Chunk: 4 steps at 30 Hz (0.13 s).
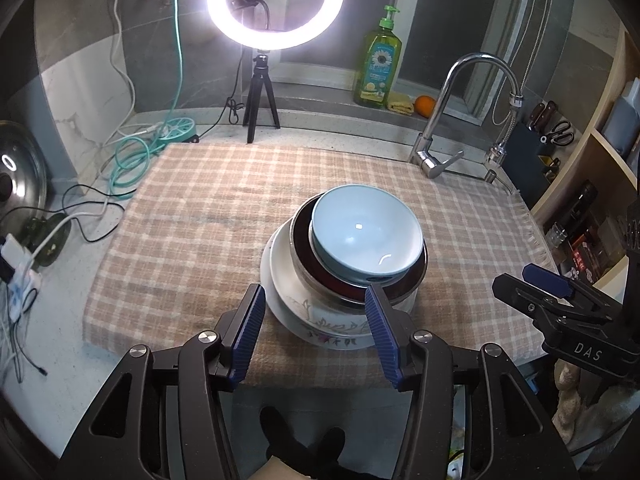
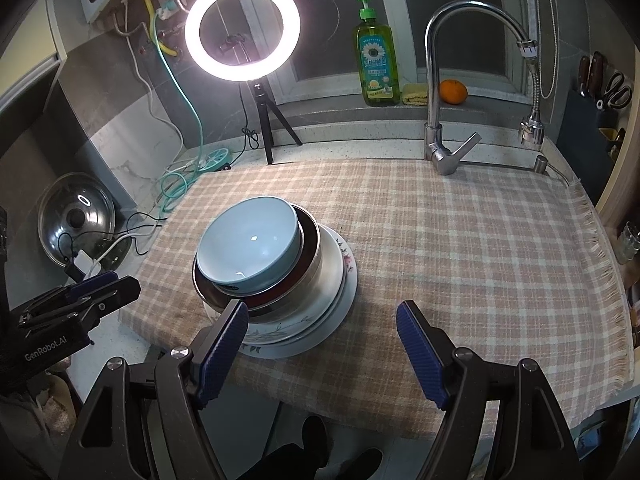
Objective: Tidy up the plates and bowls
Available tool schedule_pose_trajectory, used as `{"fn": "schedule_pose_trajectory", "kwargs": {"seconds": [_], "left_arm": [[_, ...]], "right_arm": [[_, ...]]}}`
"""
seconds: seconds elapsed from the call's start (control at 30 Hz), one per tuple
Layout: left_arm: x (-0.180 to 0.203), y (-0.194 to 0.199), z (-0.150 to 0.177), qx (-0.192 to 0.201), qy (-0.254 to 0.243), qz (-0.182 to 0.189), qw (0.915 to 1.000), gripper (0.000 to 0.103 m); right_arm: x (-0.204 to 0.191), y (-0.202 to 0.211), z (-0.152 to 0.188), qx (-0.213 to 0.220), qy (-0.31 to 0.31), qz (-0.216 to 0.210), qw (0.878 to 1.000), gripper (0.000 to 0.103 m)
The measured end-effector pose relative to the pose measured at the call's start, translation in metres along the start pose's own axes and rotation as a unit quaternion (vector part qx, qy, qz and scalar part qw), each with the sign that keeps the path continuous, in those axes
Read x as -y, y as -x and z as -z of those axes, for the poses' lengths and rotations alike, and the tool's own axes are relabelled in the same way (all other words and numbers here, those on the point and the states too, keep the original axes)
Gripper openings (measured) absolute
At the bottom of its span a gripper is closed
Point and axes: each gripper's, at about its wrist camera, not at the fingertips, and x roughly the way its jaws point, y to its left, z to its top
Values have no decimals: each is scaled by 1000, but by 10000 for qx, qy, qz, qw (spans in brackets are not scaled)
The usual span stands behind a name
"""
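Observation:
A light blue bowl (image 1: 366, 236) sits tilted inside a steel bowl with a dark red inside (image 1: 360, 294). That bowl rests on stacked white plates with a flower pattern (image 1: 320, 326), on a checked cloth (image 1: 200, 240). My left gripper (image 1: 316, 332) is open and empty, just in front of the stack. The stack also shows in the right wrist view: blue bowl (image 2: 250, 244), steel bowl (image 2: 308, 280), plates (image 2: 316, 328). My right gripper (image 2: 320, 352) is open and empty, in front of the stack and to its right.
A ring light on a tripod (image 1: 276, 4), a green soap bottle (image 1: 378, 64), an orange (image 1: 425, 105) and a tap (image 1: 436, 120) stand at the back. Cables, a hose (image 1: 132, 160) and a pot lid (image 1: 20, 176) lie left. A knife block (image 2: 600, 96) stands right.

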Motion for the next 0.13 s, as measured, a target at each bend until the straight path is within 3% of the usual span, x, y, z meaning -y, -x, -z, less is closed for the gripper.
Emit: {"fn": "schedule_pose_trajectory", "kwargs": {"seconds": [0.13], "left_arm": [[-3, -3, 1, -25, 18, -65, 10000, 51]], "right_arm": [[2, -5, 1, -51, -44, 8, 10000, 73]]}}
